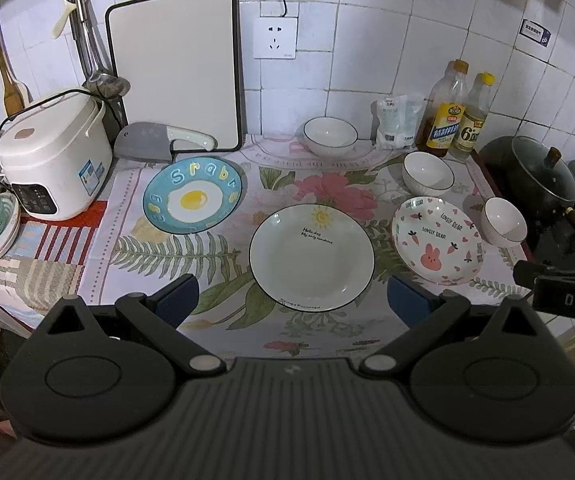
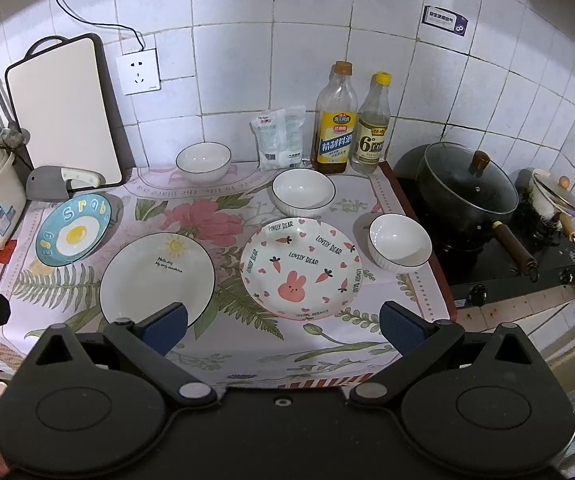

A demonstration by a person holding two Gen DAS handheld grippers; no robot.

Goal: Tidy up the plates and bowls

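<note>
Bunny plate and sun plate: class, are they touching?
Apart. The right wrist view shows flowered cloth between the bunny plate and the sun plate.

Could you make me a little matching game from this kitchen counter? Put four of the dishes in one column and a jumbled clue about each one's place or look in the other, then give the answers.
Things:
1. blue plate
2. white plate
3. pink plate
4. bowl at the back

Clues:
A. bunny and carrots printed on it
B. fried egg printed on it, just in front of the knife
C. close to the tiled wall, beside the white packet
D. small sun near its rim, between the two other plates

Pairs: 1-B, 2-D, 3-A, 4-C
</note>
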